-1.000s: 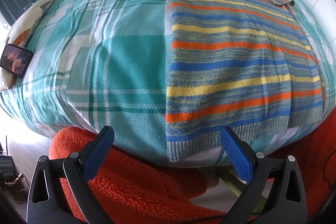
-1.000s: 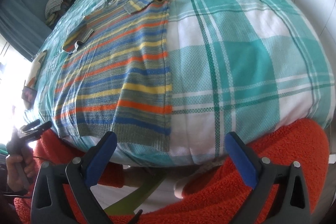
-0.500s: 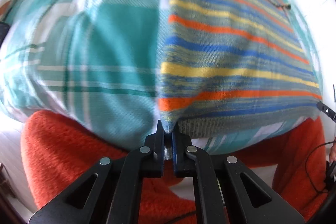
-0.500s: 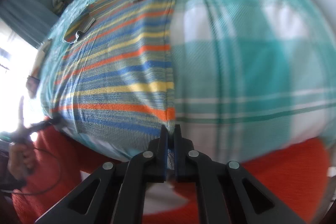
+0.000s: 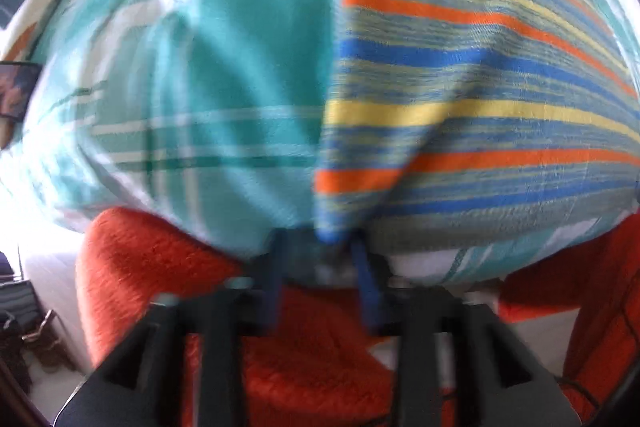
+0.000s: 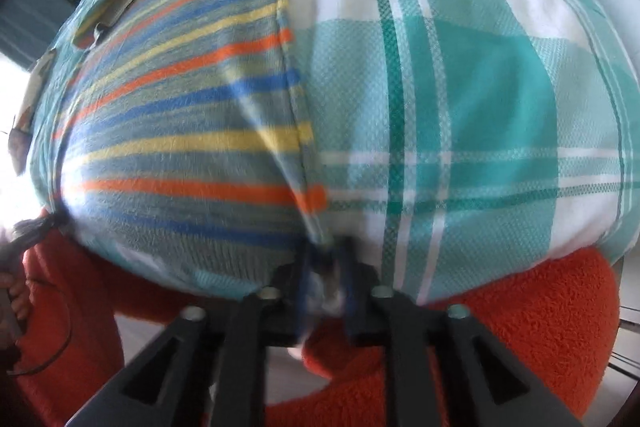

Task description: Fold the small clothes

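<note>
Sweater (image 5: 460,99) fills right half of left view, its lower-left hem corner pulled into left claw (image 5: 320,251) at bottom centre; fingers parted w/ cloth bunched between, grasping hem it seems, blurred. In right view sweater (image 6: 180,147) is left of centre, its near corner pinched in right claw (image 6: 326,267), fingers nearly together. Teal plaid bed cover (image 6: 460,107) beneath, orange fleece (image 5: 160,259) at bottom. Vs 0.5 s ago: both corners lifted, cloth creased toward claws, left fingers wider.
</note>
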A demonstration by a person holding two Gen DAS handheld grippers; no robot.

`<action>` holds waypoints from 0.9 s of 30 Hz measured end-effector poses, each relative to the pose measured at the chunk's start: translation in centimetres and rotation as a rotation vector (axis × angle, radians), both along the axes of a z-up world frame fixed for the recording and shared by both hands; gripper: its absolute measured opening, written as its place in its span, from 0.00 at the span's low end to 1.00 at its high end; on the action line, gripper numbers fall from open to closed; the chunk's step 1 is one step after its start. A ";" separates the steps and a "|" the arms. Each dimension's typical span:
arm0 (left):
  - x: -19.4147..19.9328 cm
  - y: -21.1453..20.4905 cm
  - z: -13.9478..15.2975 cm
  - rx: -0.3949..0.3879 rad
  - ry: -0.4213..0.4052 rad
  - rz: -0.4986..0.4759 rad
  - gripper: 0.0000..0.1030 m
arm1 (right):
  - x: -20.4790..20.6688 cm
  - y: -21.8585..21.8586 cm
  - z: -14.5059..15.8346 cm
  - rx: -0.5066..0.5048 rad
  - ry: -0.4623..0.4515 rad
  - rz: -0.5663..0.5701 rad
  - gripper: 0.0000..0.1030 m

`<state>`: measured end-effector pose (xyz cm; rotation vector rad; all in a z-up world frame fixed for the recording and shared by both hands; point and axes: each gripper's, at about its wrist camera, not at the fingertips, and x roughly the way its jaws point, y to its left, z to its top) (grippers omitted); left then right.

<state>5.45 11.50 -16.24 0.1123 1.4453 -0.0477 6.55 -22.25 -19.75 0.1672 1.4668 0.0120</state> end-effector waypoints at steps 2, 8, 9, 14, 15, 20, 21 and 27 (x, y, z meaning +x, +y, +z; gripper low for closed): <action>-1.0 1.6 3.1 -0.001 -0.091 0.035 0.72 | -0.1 -1.4 2.5 -0.022 0.001 0.029 0.49; -1.0 6.7 9.7 0.001 -0.291 0.178 0.80 | 8.4 -0.5 13.8 -0.308 -0.294 0.293 0.63; -0.8 7.1 10.4 -0.020 -0.317 0.213 0.80 | 10.5 1.0 14.6 -0.312 -0.342 0.348 0.67; -0.9 7.4 11.6 -0.132 -0.337 0.318 0.80 | 23.4 9.9 10.3 -0.240 -0.431 0.587 0.77; -1.5 7.4 11.6 -0.138 -0.336 0.335 0.80 | 25.0 11.1 8.3 -0.249 -0.422 0.592 0.76; -5.2 7.3 10.8 -0.087 -0.302 0.372 0.80 | 30.0 10.4 0.8 -0.199 -0.359 0.375 0.12; -5.8 7.7 10.7 -0.066 -0.299 0.381 0.80 | 29.9 9.1 1.7 -0.178 -0.387 0.296 0.04; -6.6 10.0 9.2 -0.115 -0.249 0.440 0.80 | 26.4 -8.5 9.4 -0.164 -0.516 -0.109 0.04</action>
